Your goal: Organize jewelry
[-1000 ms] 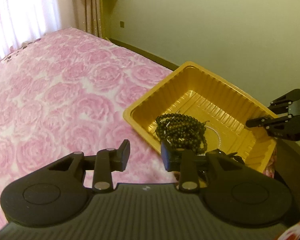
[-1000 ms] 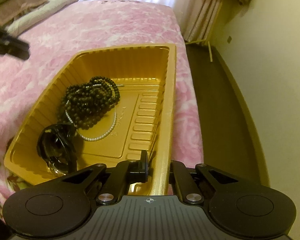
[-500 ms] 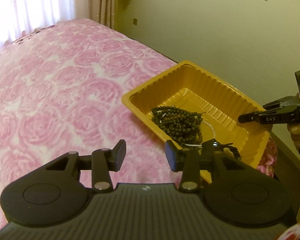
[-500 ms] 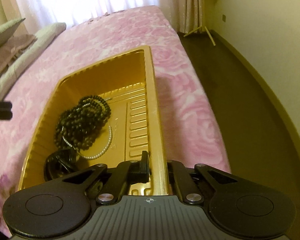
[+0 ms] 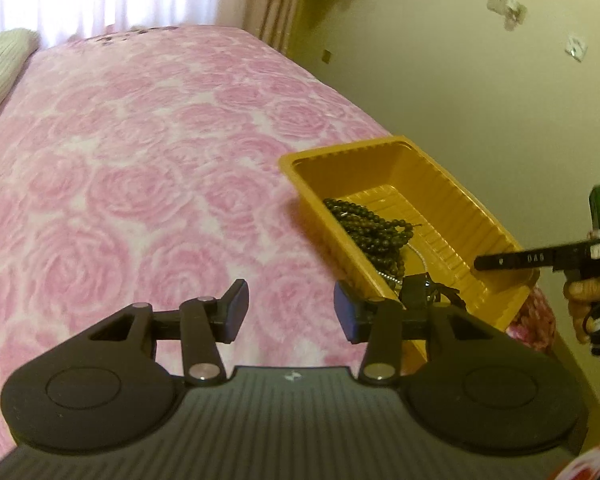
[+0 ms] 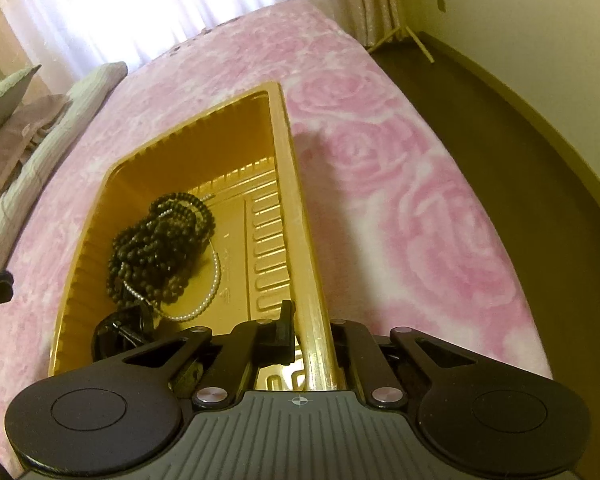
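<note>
**A:** So where's the jewelry at? All in the gold plastic tray (image 6: 300, 216), far as I can see. Dark bead strands (image 6: 160, 248) piled toward one side, a pearl string (image 6: 214, 280) curling out from under them, and a shiny black piece (image 6: 118, 330) in the near corner that I can't make out.

**B:** And the tray's sitting at the corner of the bed (image 5: 140, 160), on the pink rose blanket.

**A:** Yep. Right gripper (image 6: 312, 336) has its jaws pinching the tray's long rim. Left gripper (image 5: 290, 312) hangs over the blanket beside it, jaws spread, holding nothing.

**B:** Looks like a tray-shifting step, then?

**A:** My guess too. Any slide needs a level tray, or the beads roll into a tangle.
</note>
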A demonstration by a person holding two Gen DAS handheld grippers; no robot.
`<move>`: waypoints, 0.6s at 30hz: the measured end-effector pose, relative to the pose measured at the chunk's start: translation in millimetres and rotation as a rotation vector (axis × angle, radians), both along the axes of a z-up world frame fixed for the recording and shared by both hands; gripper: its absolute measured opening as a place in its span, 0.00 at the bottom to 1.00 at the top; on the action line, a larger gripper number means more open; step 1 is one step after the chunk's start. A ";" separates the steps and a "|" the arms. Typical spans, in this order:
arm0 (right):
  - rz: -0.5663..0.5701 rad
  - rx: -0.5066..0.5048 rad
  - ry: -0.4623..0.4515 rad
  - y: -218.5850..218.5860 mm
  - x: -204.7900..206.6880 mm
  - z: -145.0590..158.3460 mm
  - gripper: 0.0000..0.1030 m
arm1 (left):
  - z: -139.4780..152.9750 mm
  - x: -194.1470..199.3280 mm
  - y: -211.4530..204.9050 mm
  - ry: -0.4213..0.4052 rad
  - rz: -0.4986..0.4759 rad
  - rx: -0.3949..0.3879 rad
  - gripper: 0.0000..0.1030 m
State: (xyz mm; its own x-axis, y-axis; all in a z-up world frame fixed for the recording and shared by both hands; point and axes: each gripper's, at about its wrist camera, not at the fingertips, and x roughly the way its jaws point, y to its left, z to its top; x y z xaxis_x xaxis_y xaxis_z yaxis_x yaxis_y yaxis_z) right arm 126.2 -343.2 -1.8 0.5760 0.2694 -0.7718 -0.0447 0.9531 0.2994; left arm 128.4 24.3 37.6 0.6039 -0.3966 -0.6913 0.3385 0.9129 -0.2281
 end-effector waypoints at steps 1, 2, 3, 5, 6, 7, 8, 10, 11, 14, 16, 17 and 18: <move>-0.004 0.005 0.011 -0.6 -1.7 -2.2 0.04 | -0.5 -4.0 3.0 0.000 0.014 -0.005 0.42; -0.008 0.012 0.019 -1.2 -2.4 -4.9 0.04 | -1.3 -5.5 5.3 0.002 0.023 -0.011 0.43; -0.014 0.018 0.015 -2.4 -4.6 -5.9 0.04 | -1.9 -7.2 7.0 0.004 0.032 -0.020 0.43; -0.032 0.052 -0.004 -8.3 -7.4 -5.4 0.11 | -3.2 -10.9 9.8 0.007 0.053 -0.034 0.43; -0.059 0.056 -0.015 -11.9 -10.0 -3.1 0.33 | -3.6 -13.2 11.0 0.006 0.061 -0.036 0.45; -0.089 0.056 -0.041 -16.1 -14.3 0.2 0.44 | -3.4 -15.0 11.7 0.003 0.070 -0.036 0.47; -0.106 0.069 -0.075 -20.7 -18.7 4.1 0.64 | -3.1 -18.7 13.2 -0.003 0.084 -0.041 0.49; -0.129 0.092 -0.122 -29.1 -28.4 11.9 0.69 | -2.9 -26.0 16.9 -0.009 0.111 -0.054 0.58; -0.148 0.097 -0.136 -33.4 -34.0 16.7 0.69 | -3.1 -29.9 18.5 -0.012 0.123 -0.058 0.60; -0.199 0.102 -0.207 -39.3 -53.2 36.1 0.70 | -3.6 -40.6 21.9 -0.017 0.163 -0.059 0.68; -0.218 0.088 -0.249 -34.0 -66.1 51.3 0.73 | -3.8 -49.4 24.0 -0.030 0.201 -0.053 0.84; -0.226 0.076 -0.264 -27.7 -71.9 58.9 0.77 | -3.7 -55.6 25.4 -0.048 0.228 -0.048 0.91; -0.229 0.067 -0.277 -20.8 -76.7 65.7 0.81 | -3.8 -61.4 26.4 -0.062 0.255 -0.040 0.96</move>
